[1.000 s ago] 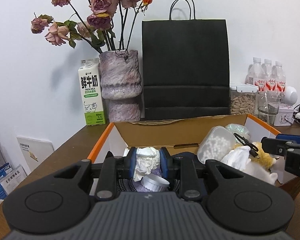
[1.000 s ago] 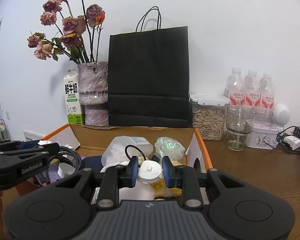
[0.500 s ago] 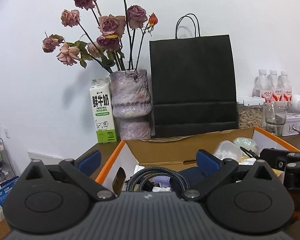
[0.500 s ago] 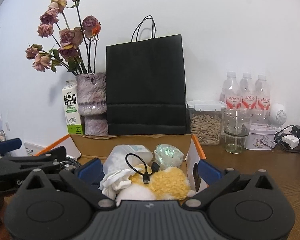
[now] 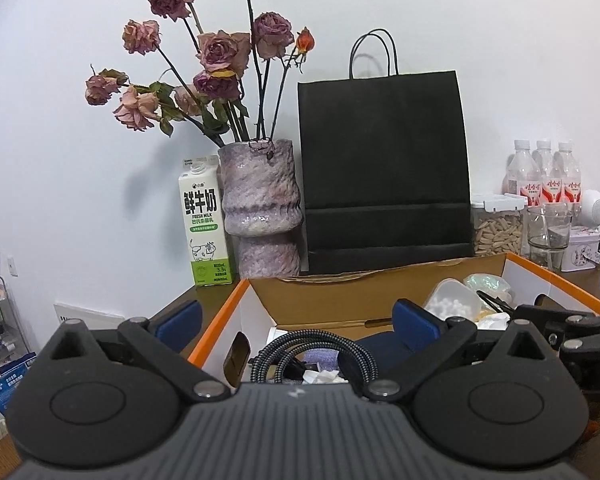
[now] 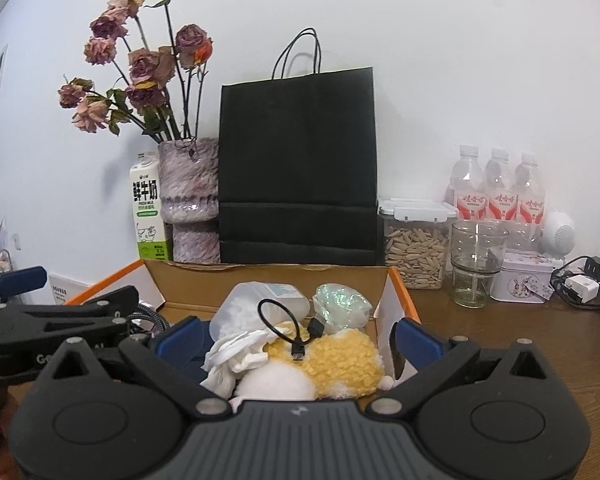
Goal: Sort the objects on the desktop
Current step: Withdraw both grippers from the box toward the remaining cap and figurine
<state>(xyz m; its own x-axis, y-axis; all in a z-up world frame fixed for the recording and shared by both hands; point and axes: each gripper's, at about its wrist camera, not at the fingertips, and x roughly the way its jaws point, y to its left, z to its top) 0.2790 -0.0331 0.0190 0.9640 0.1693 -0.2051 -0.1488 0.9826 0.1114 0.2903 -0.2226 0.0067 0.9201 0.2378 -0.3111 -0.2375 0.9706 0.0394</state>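
In the left wrist view the left gripper (image 5: 296, 320) fills the lower frame with its jaws spread wide and holding nothing, and between its blue pads, just above centre-bottom, a braided cable (image 5: 300, 350) lies coiled in the orange-edged cardboard box (image 5: 220, 320), with a clear tub of white balls (image 5: 452, 302) further right. In the right wrist view the right gripper (image 6: 298, 338) is likewise wide and empty at the bottom, and between its pads lie crumpled tissue (image 6: 236, 354), a short black USB cable (image 6: 288, 328) and a yellow plush toy (image 6: 340, 360) in the box's right compartment.
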